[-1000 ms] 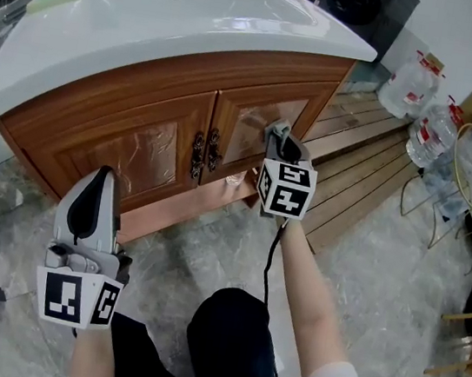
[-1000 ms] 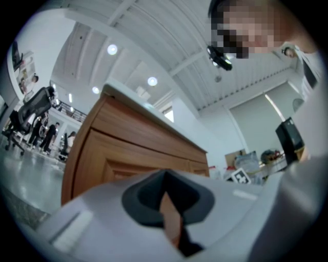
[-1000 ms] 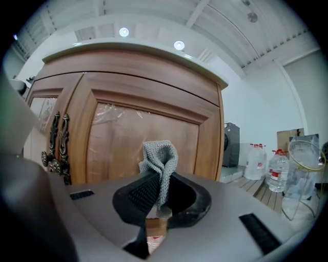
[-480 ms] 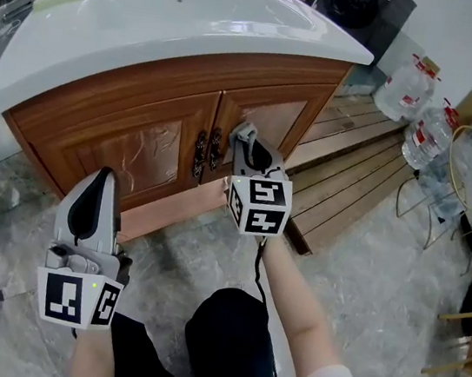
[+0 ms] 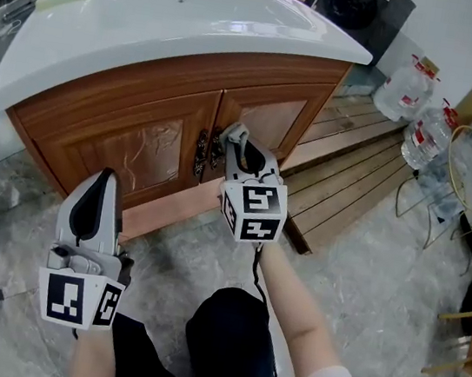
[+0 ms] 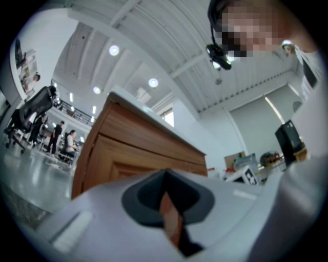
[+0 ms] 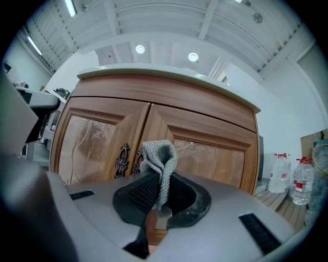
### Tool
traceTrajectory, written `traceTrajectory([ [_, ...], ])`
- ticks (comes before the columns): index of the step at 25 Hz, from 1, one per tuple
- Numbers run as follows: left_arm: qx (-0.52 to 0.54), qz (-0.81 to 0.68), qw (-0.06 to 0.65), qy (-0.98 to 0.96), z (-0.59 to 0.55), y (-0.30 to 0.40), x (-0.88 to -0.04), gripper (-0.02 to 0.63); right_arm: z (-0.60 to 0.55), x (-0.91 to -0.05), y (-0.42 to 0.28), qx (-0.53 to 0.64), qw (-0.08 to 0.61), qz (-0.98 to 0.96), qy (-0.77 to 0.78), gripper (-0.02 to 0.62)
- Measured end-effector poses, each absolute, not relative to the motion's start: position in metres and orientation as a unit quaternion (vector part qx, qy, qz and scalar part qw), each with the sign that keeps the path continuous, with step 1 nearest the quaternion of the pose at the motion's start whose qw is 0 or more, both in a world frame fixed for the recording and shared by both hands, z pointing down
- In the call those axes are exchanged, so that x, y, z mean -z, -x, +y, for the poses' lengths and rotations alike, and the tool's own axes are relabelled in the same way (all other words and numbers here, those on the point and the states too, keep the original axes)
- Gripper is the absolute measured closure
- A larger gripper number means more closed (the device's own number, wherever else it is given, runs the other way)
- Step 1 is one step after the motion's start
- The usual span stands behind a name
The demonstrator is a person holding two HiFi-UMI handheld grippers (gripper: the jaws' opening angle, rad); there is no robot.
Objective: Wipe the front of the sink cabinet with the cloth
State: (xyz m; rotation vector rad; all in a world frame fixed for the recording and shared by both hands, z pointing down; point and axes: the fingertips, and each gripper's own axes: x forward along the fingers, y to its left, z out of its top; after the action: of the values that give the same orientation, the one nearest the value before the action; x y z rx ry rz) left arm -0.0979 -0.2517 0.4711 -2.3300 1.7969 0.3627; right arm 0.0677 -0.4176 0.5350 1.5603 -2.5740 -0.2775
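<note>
We find the right gripper (image 5: 235, 132) jaws clamped on the grey cloth (image 7: 160, 162) by the sink cabinet (image 5: 150, 146) door handles (image 7: 123, 159), the left gripper (image 5: 102, 179) jaws closed and empty; wiping judged under way, door panels outstanding

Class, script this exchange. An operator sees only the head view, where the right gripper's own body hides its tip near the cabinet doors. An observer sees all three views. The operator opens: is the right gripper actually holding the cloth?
Observer: Yes. The right gripper view shows the right gripper shut on a grey knitted cloth, with a fold standing up above the jaws.
Operator: What is the cloth lined up with?
Observer: The seam between the two doors, beside the ornate handles. I cannot tell whether it touches the wood.
Operator: And the left gripper?
Observer: The left gripper is shut, with nothing between its jaws.
</note>
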Motion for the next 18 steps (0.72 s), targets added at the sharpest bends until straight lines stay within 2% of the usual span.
traceTrajectory([
  [8,-0.121,0.605,0.09,0.782,-0.251,0.098,-0.471,0.601,-0.424,-0.572,-0.074,0.074,0.094,-0.85,-0.514,0.565],
  [18,-0.115,0.608,0.089,0.781,-0.256,0.098,-0.475,0.601,-0.435,-0.586,-0.082,0.073,0.103,-0.844,-0.522,0.561],
])
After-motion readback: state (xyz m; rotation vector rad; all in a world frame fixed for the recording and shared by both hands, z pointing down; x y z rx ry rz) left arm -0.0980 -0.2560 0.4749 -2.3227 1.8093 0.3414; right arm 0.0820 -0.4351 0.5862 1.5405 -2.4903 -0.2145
